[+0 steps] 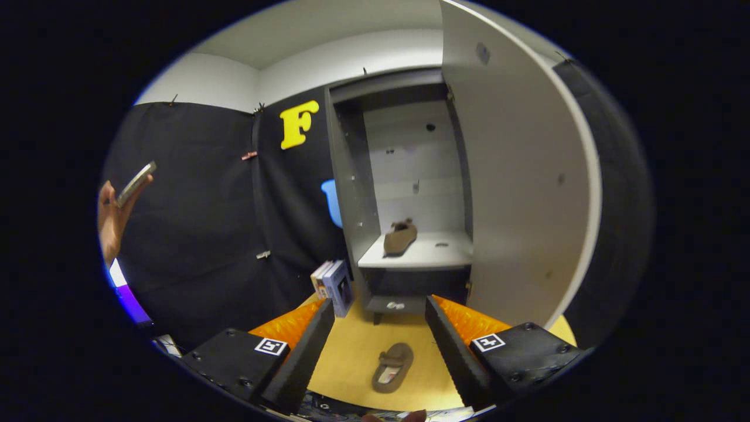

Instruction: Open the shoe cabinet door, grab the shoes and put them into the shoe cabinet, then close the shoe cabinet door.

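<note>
At the left of the frame one hand (111,220) holds up one flat phone-like thing (136,183) against the dark cloth wall. Lower centre-left, a small stack of books or boxes (333,285) stands beside the cabinet's foot; their number is hard to tell.

In the centre stands one shoe cabinet (410,193), and its one door (518,176) is swung wide to the right. On the pale shelf (436,252) inside lies one brown shoe (400,237), toward the shelf's left side.

At lower centre a second brown shoe (392,367) lies on the tan surface (351,357), between the two fingers. That makes two shoes, one stored and one outside.

The claw (379,310) is spread wide and grips nothing, with its two fingers (302,351) well apart on either side of the loose shoe.
</note>
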Motion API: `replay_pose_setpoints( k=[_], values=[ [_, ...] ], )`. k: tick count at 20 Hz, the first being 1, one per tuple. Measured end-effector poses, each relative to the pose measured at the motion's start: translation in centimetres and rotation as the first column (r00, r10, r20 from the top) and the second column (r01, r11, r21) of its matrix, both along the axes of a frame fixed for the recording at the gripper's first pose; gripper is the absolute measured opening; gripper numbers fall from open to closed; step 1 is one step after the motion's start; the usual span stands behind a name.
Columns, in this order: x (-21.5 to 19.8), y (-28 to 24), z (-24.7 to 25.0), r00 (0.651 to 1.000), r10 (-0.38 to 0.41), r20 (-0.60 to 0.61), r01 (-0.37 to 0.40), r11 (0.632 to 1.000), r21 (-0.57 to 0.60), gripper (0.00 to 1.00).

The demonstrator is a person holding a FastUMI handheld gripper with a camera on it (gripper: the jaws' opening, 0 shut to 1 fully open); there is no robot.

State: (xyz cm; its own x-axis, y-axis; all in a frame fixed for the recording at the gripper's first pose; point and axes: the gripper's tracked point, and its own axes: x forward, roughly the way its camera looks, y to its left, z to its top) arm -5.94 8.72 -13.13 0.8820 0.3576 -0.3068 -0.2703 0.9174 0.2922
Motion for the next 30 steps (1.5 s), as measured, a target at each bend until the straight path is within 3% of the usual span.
replay_pose_setpoints(
  k=[3,8,17,19,23,25,27,30],
  values=[
    [-0.4,3.3,-8.3,0.984,0.038,-0.175,-0.041,0.999,-0.013,0.99],
    [-0.4,6.3,-20.5,0.916,0.046,-0.397,-0.076,0.995,-0.06,0.99],
    [3.4,10.0,-35.1,0.836,-0.021,-0.548,-0.056,0.991,-0.124,0.98],
    [5.3,10.5,-36.9,0.849,-0.049,-0.525,-0.023,0.991,-0.131,0.97],
    [9.5,9.8,-38.8,0.89,-0.149,-0.431,0.074,0.98,-0.185,0.74],
    [10.9,8.2,-39.4,0.896,-0.22,-0.386,0.136,0.963,-0.233,0.43],
    [11.1,8.0,-39.1,0.891,-0.23,-0.391,0.161,0.966,-0.2,0.11],
    [10.9,6.9,-36.1,0.89,-0.239,-0.389,0.177,0.966,-0.187,0.06]
  ],
)
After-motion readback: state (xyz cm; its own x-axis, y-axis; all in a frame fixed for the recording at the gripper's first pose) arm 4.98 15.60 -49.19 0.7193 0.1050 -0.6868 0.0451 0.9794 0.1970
